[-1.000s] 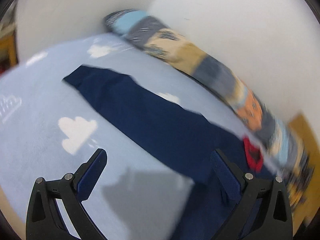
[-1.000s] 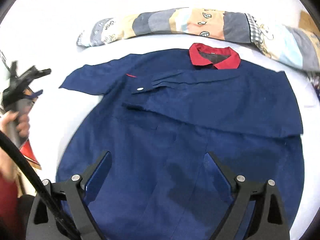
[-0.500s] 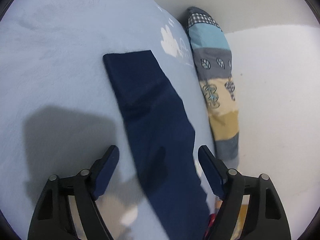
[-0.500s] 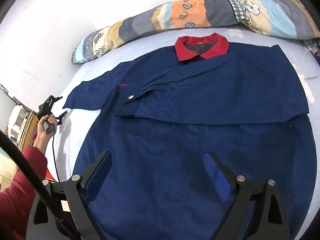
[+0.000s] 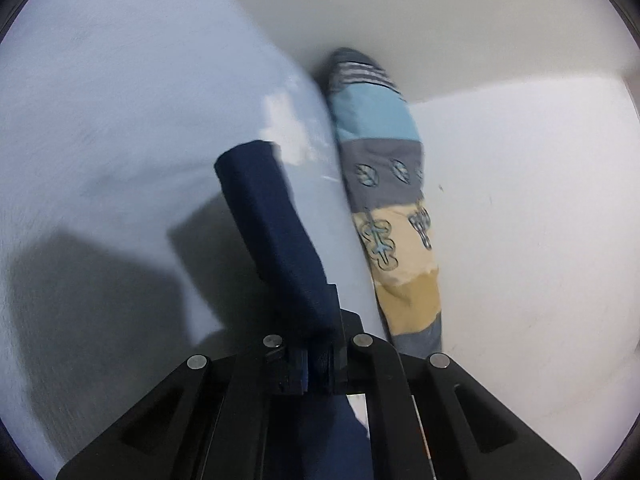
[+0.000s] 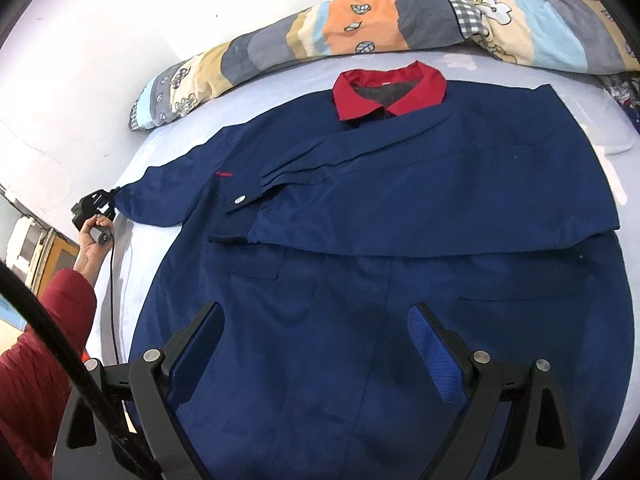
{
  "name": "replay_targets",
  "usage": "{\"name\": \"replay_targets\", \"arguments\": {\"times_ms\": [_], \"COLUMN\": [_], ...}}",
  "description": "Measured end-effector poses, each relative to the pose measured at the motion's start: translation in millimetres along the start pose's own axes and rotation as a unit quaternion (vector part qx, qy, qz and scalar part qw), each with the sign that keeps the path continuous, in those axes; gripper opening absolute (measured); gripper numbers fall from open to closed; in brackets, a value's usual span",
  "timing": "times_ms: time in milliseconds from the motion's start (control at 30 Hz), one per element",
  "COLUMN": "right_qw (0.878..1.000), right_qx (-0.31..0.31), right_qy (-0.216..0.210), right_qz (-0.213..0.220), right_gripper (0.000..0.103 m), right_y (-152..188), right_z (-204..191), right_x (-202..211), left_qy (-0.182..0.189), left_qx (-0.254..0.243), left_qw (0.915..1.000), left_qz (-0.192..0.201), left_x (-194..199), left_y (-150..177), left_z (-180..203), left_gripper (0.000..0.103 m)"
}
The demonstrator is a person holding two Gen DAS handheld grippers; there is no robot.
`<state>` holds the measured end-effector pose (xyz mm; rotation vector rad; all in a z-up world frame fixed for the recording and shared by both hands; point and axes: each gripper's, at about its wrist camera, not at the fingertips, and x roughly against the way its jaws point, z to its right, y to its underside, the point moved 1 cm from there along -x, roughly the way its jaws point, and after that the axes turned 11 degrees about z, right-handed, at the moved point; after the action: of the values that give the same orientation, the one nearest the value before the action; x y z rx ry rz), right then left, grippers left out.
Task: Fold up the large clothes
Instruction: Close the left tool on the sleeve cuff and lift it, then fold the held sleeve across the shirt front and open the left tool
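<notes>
Left wrist view shows the left gripper (image 5: 318, 368) with its jaws pressed together on the navy sleeve (image 5: 276, 240) of the jacket. The sleeve runs from the fingers up and away over the pale blue sheet (image 5: 120, 120), its cuff end near a white cloud print. This frame is blurred, so I cannot tell whether the sleeve is lifted off the sheet or lying on it. Just right of the sleeve lies a long patchwork pillow (image 5: 384, 200), set against the white wall (image 5: 520, 200).

Right wrist view shows the jacket (image 6: 400, 220) spread flat on the sheet (image 6: 132, 264), front up, with the red collar (image 6: 390, 88) at the far end near the pillow (image 6: 360, 36). One sleeve is folded across the chest, its cuff with a silver snap lying left of centre. The other sleeve stretches out to the left, where the left gripper (image 6: 106, 200) pinches its tip; the left hand (image 6: 94, 236), in a red padded cuff, holds the handle, and a black cable (image 6: 114, 300) hangs from it. The right gripper (image 6: 314, 344) hovers over the jacket's lower part with its blue-padded fingers (image 6: 430, 348) spread wide and nothing between them.
</notes>
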<state>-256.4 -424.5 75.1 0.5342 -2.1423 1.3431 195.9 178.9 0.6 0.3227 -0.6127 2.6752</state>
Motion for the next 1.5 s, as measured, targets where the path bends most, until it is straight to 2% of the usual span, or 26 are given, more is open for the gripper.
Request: {"name": "replay_targets", "arguments": {"times_ms": [67,233,433,533,633,800,933,967,1033,1100,1200,1300,1367,1433,1467,1500], "right_qw": [1.000,0.999,0.992,0.985,0.977,0.963,0.952,0.950,0.945,0.942,0.939,0.939,0.939,0.941,0.941,0.941], "right_qx": [-0.003,-0.012,-0.049,-0.079,-0.103,-0.125,-0.148,-0.151,-0.153,-0.154,-0.162,-0.163,-0.162,-0.161,-0.160,-0.158], "right_qy": [0.002,0.013,0.040,0.055,0.072,0.100,0.113,0.115,0.122,0.128,0.126,0.125,0.127,0.125,0.127,0.130], "right_qz": [0.007,0.041,0.110,0.140,0.170,0.216,0.244,0.250,0.261,0.270,0.276,0.276,0.274,0.271,0.271,0.271], "right_gripper": [0.096,0.096,0.096,0.096,0.096,0.096,0.096,0.096,0.096,0.096,0.096,0.096,0.096,0.096,0.096,0.096], "right_y": [-1,-11,-26,-29,-29,-27,-26,-25,-24,-23,-21,-21,-21,-22,-22,-23], "right_z": [2,12,44,68,89,118,137,140,147,153,159,161,161,159,159,158], "right_x": [3,26,72,95,119,157,186,192,204,214,222,223,221,218,217,215], "left_qy": [0.003,0.053,0.132,0.173,0.212,0.265,0.278,0.271,0.257,0.228,0.176,0.133,0.108,0.102,0.111,0.111], "left_qx": [-0.043,-0.116,-0.178,-0.206,-0.232,-0.261,-0.284,-0.293,-0.308,-0.336,-0.386,-0.432,-0.456,-0.455,-0.448,-0.448], "left_qw": [0.9990,0.9912,0.9707,0.9543,0.9340,0.8939,0.8655,0.8583,0.8490,0.8397,0.8175,0.7918,0.7784,0.7755,0.7755,0.7746], "left_qz": [-0.007,-0.035,-0.094,-0.129,-0.170,-0.250,-0.305,-0.322,-0.343,-0.360,-0.390,-0.411,-0.418,-0.425,-0.431,-0.432], "left_x": [5,24,53,68,85,114,131,133,134,131,128,124,125,127,129,134], "left_y": [4,26,101,156,220,351,464,501,550,604,682,730,748,749,746,743], "left_z": [26,108,230,293,348,414,429,426,415,394,349,307,288,282,284,288], "left_gripper": [0.005,0.005,0.005,0.005,0.005,0.005,0.005,0.005,0.005,0.005,0.005,0.010,0.020,0.053,0.064,0.083]}}
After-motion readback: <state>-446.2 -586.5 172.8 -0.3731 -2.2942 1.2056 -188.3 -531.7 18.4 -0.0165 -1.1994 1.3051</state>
